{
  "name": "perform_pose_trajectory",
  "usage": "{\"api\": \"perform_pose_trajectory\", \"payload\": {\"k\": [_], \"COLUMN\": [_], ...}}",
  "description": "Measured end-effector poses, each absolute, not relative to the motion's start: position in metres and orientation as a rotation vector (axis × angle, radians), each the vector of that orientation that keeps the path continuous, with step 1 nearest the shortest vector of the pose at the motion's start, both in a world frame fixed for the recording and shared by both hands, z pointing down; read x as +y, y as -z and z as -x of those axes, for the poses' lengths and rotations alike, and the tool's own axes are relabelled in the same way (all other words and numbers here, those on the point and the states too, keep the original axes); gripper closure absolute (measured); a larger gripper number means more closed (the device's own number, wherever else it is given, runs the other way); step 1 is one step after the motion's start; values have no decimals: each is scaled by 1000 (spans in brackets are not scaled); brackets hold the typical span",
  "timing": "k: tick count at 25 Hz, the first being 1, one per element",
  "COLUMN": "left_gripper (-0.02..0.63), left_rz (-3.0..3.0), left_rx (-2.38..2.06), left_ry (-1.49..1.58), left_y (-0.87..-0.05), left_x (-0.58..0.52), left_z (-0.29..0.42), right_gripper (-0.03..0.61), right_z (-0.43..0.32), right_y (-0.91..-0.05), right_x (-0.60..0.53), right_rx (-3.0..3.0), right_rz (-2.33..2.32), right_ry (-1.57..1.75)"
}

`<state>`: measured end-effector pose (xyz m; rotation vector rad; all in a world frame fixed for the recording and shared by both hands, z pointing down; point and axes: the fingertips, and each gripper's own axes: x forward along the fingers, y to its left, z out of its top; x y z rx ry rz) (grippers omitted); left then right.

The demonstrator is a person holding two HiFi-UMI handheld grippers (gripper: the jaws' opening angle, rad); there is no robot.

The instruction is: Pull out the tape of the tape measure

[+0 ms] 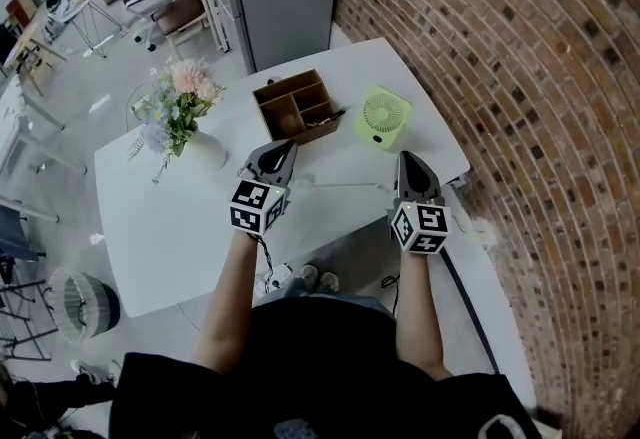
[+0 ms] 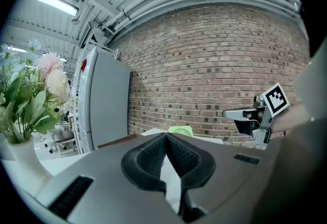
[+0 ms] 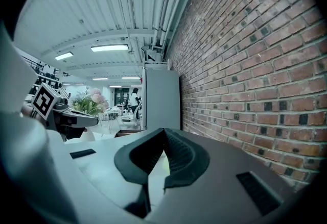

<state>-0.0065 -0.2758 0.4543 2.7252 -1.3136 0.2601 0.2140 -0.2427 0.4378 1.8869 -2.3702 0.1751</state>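
Both grippers are held above the near half of the white table point(image 1: 160, 227), jaws pointing away from me. My left gripper point(image 1: 287, 145) is shut with nothing between its pads point(image 2: 166, 135). My right gripper point(image 1: 405, 157) is shut and empty too point(image 3: 164, 131). A thin pale strip point(image 1: 345, 186) lies on the table between the two grippers, with a small pale lump point(image 1: 300, 182) at its left end. It is too faint to tell whether this is the tape measure. Neither gripper touches it. Each gripper view shows the other gripper off to the side.
A brown wooden organiser box point(image 1: 295, 105) stands at the back of the table, with a small green fan point(image 1: 381, 117) to its right. A white vase of flowers point(image 1: 180, 117) is at the back left. A brick wall point(image 1: 520, 77) runs along the right.
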Motion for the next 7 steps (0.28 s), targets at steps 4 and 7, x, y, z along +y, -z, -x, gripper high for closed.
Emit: {"api": "perform_pose_trajectory", "payload": {"k": [4,7], "left_gripper": [592,592], "left_rz": [-2726,-2729], "left_rx": [-1309,-1302], "left_ry": [-263,-271], "left_y": [-455,-456], "left_x": [-275,-275], "left_z": [5,4], "right_gripper": [575,575], "right_z": [-214,-215], "right_y": [-439,-439], "right_x": [-242,-241], "right_rx": [-2370,-2369], "right_rz": [-1887,-1892], "right_ry": [-178,-181]}}
